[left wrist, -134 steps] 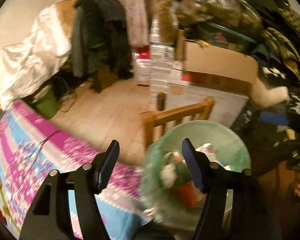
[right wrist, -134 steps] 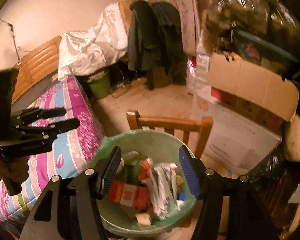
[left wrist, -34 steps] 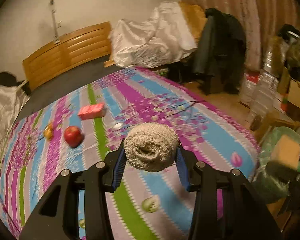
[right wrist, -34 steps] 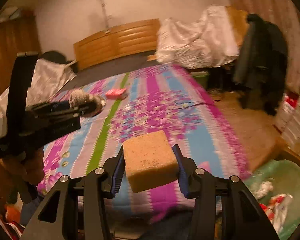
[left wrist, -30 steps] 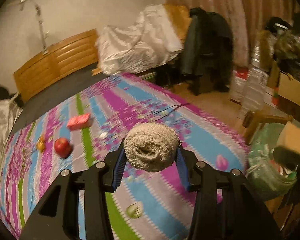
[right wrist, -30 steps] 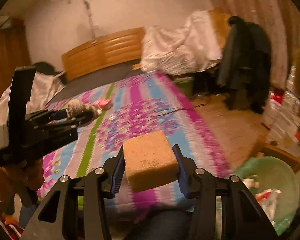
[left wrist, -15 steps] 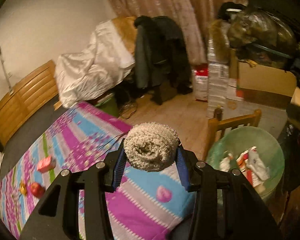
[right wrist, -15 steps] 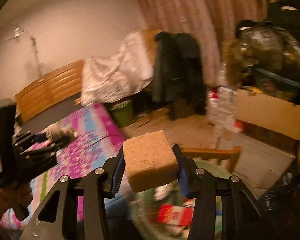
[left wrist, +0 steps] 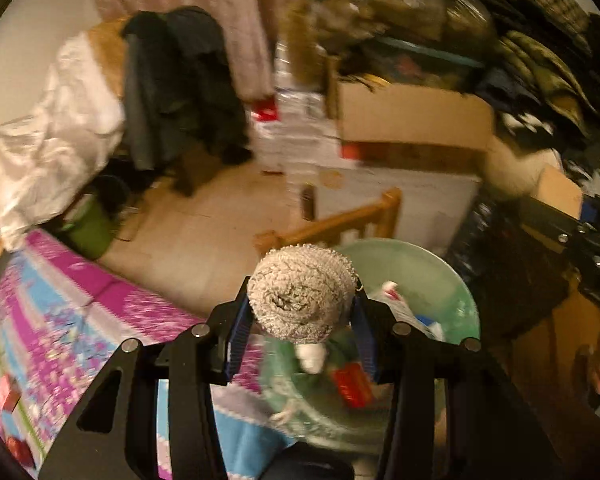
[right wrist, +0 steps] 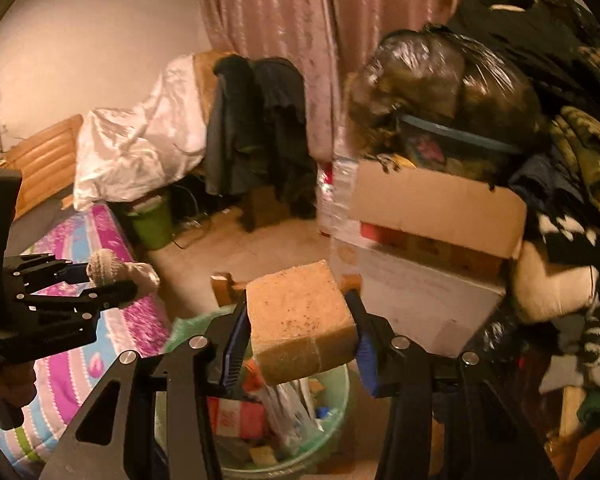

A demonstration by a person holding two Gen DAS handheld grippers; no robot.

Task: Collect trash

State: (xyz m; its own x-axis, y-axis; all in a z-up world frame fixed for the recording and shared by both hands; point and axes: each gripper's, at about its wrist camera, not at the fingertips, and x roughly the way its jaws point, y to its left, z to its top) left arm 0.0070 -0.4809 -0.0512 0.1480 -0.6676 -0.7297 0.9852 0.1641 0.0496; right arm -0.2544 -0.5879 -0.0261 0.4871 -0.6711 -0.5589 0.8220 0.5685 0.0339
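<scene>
My left gripper is shut on a rolled grey-beige sock, held above the near rim of a pale green trash bin with wrappers inside. My right gripper is shut on a tan sponge block, just over the same trash bin, which holds a red packet and white wrappers. In the right wrist view the left gripper with the sock hangs at the left over the bed. The right gripper's black frame shows at the right edge of the left wrist view.
A bed with a purple, blue and green striped cover lies left of the bin. A wooden chair back stands behind the bin. Cardboard boxes, a bagged bundle, dark coats and a small green bucket crowd the floor.
Both grippers have swung from over the bed to the right, to the trash bin, and tilted down. Each keeps its hold, the left on the sock and the right on the sponge.
</scene>
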